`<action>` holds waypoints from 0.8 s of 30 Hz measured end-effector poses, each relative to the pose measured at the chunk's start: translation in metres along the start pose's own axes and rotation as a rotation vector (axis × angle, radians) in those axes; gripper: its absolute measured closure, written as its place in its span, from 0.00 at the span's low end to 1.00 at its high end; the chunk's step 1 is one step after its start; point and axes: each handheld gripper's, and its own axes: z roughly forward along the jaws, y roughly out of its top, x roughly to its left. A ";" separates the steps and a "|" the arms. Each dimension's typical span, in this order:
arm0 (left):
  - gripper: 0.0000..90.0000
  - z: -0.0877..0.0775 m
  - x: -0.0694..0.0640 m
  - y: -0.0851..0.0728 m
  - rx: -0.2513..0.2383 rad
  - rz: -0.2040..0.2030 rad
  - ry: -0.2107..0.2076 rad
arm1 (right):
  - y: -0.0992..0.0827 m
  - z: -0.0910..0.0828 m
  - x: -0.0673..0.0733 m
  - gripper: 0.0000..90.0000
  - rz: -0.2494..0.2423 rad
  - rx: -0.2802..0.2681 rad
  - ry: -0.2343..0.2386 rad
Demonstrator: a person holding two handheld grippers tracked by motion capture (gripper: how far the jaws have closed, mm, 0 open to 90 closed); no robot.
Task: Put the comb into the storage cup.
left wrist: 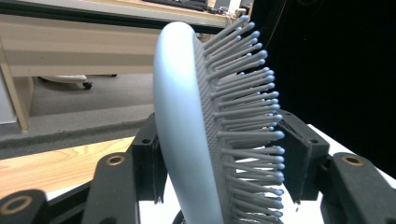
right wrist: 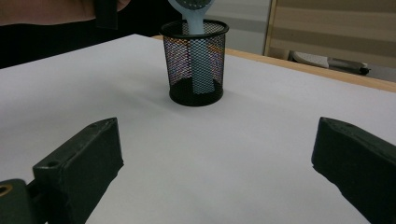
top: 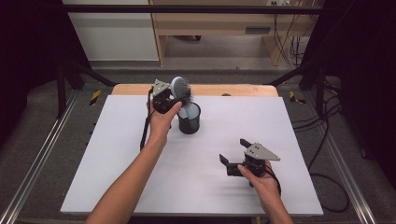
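Spread right gripper [top: 232, 157] near, mesh cup [top: 189, 118] holding hairbrush [top: 180, 88], left gripper [top: 173, 100] loosely around it

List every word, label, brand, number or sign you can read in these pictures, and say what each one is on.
There are none to read.
The hairbrush, the mesh cup and the white table sheet carry no print.
The yellow-and-black striped tape on the floor is a pattern, not text.
The plate on the wooden furniture at the back is too small to read.
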 end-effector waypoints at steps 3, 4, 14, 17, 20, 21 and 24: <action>0.43 0.000 0.003 0.000 0.003 -0.001 0.001 | 0.000 0.000 0.000 0.02 -0.001 -0.001 -0.001; 0.42 0.000 0.004 0.000 0.005 0.001 0.001 | 0.000 0.000 0.000 0.02 0.000 0.000 -0.001; 0.34 -0.001 0.009 -0.001 0.014 -0.003 -0.006 | 0.000 0.000 0.000 0.02 0.001 -0.001 -0.001; 0.30 -0.001 0.009 -0.001 0.020 0.008 -0.005 | 0.000 0.000 0.000 0.02 0.001 0.000 -0.001; 0.27 -0.001 0.009 -0.002 0.023 0.013 0.001 | 0.000 0.000 0.000 0.02 -0.002 -0.001 -0.001; 0.25 -0.001 0.008 -0.002 0.025 0.018 0.008 | 0.000 0.000 0.000 0.02 -0.002 0.000 -0.001; 0.23 -0.001 0.008 -0.002 0.028 0.035 0.012 | 0.000 0.000 0.000 0.02 -0.002 0.000 0.000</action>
